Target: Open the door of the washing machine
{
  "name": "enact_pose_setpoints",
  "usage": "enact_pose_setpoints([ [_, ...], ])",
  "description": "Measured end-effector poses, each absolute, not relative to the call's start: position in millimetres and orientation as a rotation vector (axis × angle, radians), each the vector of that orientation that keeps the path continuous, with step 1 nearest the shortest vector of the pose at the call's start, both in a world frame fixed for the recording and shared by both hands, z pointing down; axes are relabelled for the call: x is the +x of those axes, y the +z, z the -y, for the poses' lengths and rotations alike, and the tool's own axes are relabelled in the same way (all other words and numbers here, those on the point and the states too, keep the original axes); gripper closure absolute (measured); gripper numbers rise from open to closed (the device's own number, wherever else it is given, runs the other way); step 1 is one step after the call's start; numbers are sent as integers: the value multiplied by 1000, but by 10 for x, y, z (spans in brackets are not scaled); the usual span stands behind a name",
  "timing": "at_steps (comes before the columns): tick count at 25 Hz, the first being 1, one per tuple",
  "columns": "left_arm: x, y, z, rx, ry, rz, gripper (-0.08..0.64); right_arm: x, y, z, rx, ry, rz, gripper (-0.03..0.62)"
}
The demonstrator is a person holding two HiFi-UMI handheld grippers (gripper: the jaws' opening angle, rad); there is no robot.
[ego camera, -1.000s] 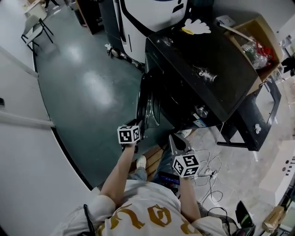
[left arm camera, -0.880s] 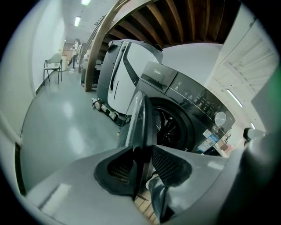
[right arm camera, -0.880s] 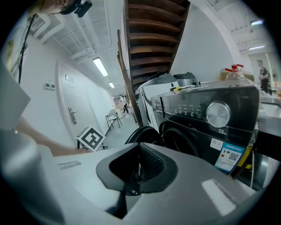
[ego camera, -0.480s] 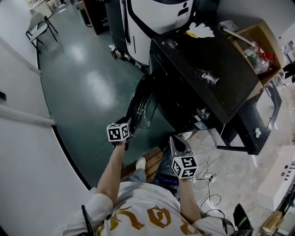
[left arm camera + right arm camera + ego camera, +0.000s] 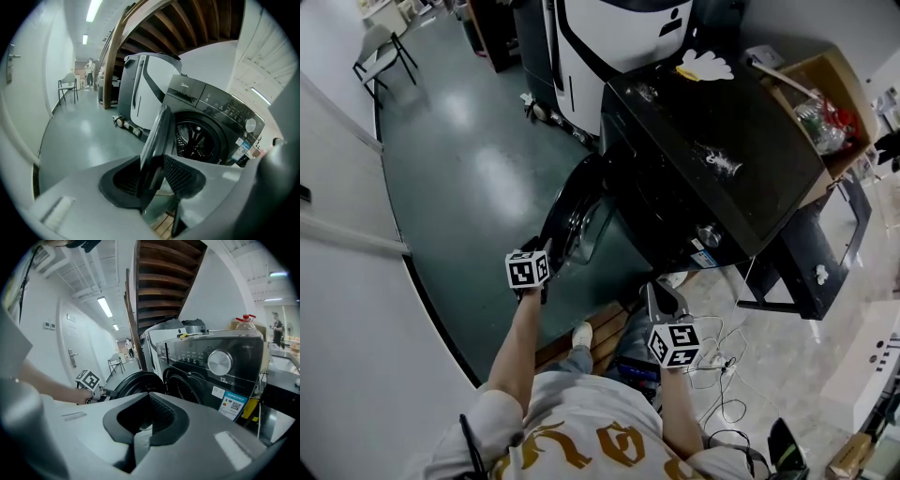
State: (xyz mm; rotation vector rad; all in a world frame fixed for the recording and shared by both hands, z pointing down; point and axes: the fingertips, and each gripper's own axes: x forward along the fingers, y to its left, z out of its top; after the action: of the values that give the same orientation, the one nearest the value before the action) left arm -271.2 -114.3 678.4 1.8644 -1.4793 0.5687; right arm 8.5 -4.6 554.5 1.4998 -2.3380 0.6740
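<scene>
The black washing machine (image 5: 712, 159) stands in front of me, its round door (image 5: 577, 220) swung out to the left and the drum (image 5: 197, 140) showing. My left gripper (image 5: 547, 251) is shut on the door's free edge; in the left gripper view the rim (image 5: 157, 136) runs edge-on between the pads (image 5: 180, 173). The right gripper view shows that gripper (image 5: 108, 391) at the door (image 5: 136, 380) too. My right gripper (image 5: 661, 298) hangs low before the machine's front right corner, shut on nothing (image 5: 143, 430), apart from the machine (image 5: 211, 366).
A white appliance (image 5: 609, 37) stands behind the washer. A cardboard box (image 5: 825, 84) with bottles and a black stand (image 5: 811, 253) are at the right. Cables (image 5: 722, 361) lie on the floor, a wooden pallet (image 5: 600, 333) at my feet. A chair (image 5: 380, 47) is far left.
My left gripper has pulled back and to the left with the door's edge, and the door has swung wider open. The right gripper has hardly moved.
</scene>
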Motion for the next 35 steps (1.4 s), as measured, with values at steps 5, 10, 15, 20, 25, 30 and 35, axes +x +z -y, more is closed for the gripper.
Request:
enact_pose_setpoints([
  [5, -2734, 6772, 1156, 1862, 569, 1490, 406, 113, 5539, 46, 1505, 678, 2336, 580],
  [10, -2742, 6782, 1144, 1858, 566, 1498, 406, 116, 5561, 9, 1498, 670, 2326, 580],
  [15, -2732, 6765, 1138, 1863, 572, 1494, 406, 147, 5544, -1, 1505, 665, 2323, 580],
  [20, -2750, 6777, 1139, 1868, 580, 1492, 406, 162, 5558, -10, 1510, 673, 2322, 580],
  [25, -2752, 6774, 1141, 1878, 582, 1495, 407, 169, 5573, -26, 1514, 677, 2319, 580],
  [30, -2752, 6768, 1137, 1888, 587, 1506, 408, 166, 5569, -19, 1510, 679, 2322, 580],
  [35, -2759, 6777, 1145, 1895, 595, 1498, 408, 184, 5564, -8, 1519, 683, 2321, 580],
])
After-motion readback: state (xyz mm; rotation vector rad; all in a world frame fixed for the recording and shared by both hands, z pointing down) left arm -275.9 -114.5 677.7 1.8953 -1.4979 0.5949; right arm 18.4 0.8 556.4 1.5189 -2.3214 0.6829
